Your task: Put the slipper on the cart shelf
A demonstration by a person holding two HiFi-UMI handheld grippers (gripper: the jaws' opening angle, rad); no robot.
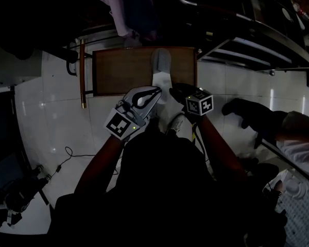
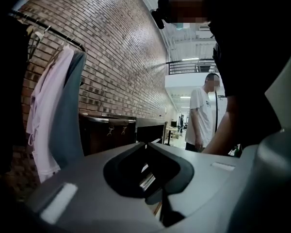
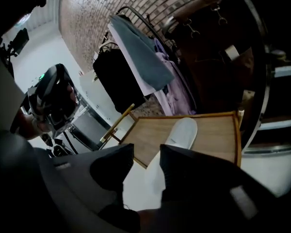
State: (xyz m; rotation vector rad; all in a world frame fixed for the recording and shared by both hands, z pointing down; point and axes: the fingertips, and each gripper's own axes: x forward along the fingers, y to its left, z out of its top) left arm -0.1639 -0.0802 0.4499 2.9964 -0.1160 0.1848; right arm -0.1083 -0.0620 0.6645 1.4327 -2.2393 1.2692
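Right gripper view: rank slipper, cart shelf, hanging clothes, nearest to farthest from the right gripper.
1. slipper: at the right gripper, between its jaws.
2. cart shelf: ahead, under the slipper's toe.
3. hanging clothes: beyond the shelf, upper centre.

Your head camera looks steeply down on the cart shelf (image 1: 118, 71) beyond both jaws. The right gripper view shares it from nearer, while the left gripper view faces the brick wall (image 2: 116, 42).
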